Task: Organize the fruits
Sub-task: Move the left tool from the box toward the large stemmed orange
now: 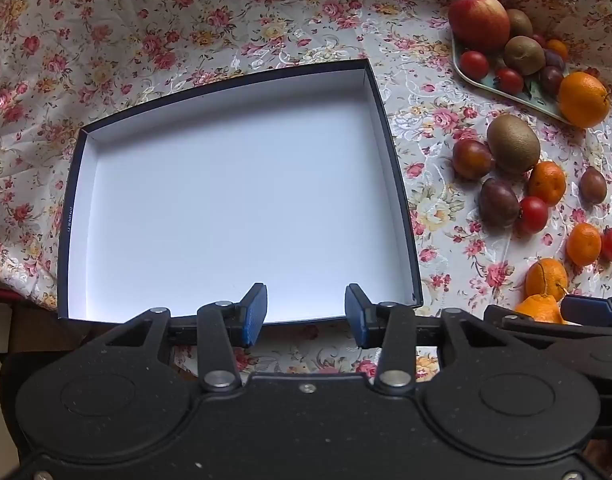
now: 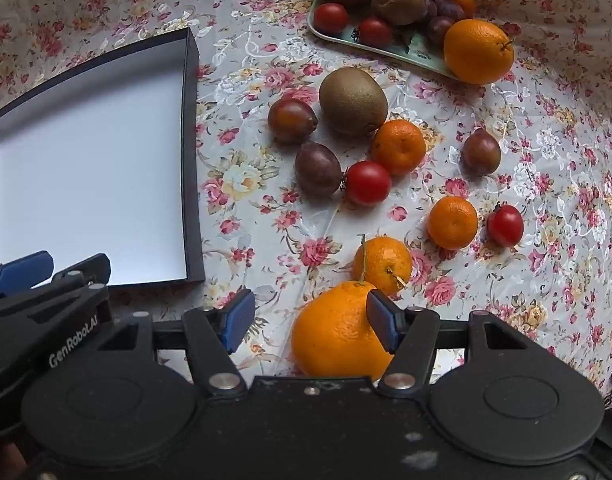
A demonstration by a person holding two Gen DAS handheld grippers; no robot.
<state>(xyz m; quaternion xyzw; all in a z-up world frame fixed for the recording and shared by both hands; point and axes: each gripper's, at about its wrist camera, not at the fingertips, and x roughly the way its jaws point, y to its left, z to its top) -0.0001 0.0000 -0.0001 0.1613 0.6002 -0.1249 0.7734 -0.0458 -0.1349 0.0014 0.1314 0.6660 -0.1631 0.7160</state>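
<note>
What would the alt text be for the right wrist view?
An open right gripper hovers over a large orange on a floral tablecloth. Beyond lie loose fruit, a tray of fruit, and an empty box to the left.

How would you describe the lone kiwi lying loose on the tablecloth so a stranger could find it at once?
Start at the big shallow box with white inside and look to its right. Between the box and the fruit tray lies a loose cluster; the kiwi sits at its far end. It is the only fuzzy brown fruit there, larger than its neighbours.
</note>
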